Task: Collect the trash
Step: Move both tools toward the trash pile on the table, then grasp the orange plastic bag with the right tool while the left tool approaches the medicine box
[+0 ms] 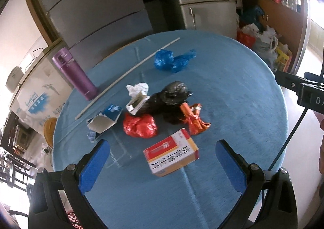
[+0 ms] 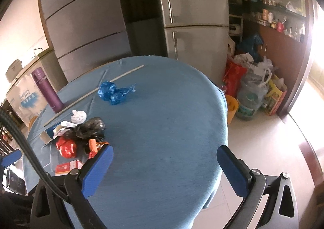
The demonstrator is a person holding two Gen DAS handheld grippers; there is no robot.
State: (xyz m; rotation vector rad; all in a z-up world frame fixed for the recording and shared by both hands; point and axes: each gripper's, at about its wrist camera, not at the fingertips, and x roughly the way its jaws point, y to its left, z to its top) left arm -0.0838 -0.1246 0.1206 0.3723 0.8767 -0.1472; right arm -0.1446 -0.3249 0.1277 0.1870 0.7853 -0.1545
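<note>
Blue-clothed round table [image 1: 232, 97], trash clustered.
My left gripper [image 1: 162, 148] gapes wide over the medicine box [image 1: 171, 152]; right gripper [image 2: 165, 153] wide, empty.

crumpled trash [image 1: 141, 127] clustered on table, box [image 1: 171, 152] nearest

The left gripper [image 1: 162, 144], jaws wide apart, hovers over a red-and-white carton [image 1: 171, 155] on the blue bench [image 1: 232, 97].

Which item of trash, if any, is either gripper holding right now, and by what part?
Nothing is held. The left gripper hangs open above the red and white box, and the right gripper is open over the bare blue tablecloth.
</note>
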